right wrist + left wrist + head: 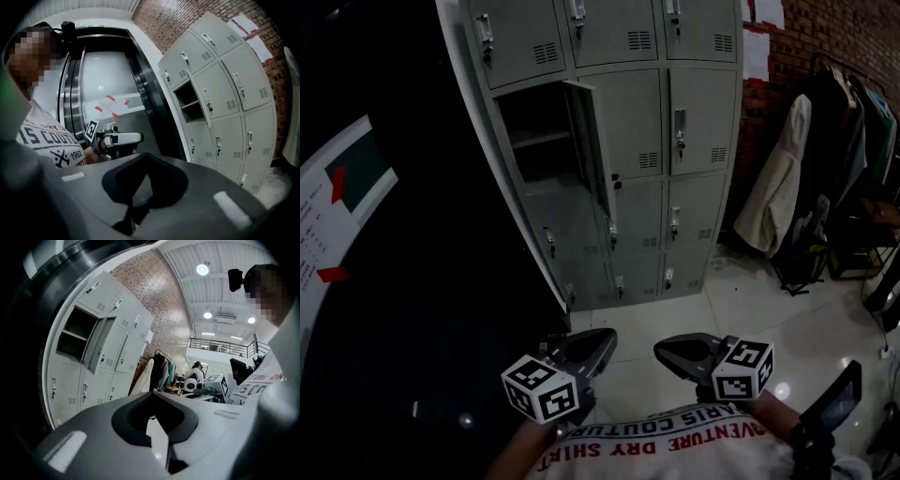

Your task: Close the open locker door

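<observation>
A bank of grey lockers (694, 103) stands ahead of me. One door (589, 150) in the left column hangs open, swung out to the right of its dark compartment (534, 141) with a shelf inside. The same open door (96, 341) shows in the left gripper view, and the open compartment (187, 97) in the right gripper view. My left gripper (598, 339) and right gripper (670, 352) are held low near my chest, well short of the lockers. Both have their jaws together with nothing in them, as the left gripper (154, 397) and right gripper (145, 158) show up close.
Coats hang on a rack (792, 178) against a brick wall (825, 37) to the right of the lockers. A dark lift front (422, 281) with a poster (337, 206) fills the left. A dark chair (834, 398) is at lower right on the glossy tile floor (741, 300).
</observation>
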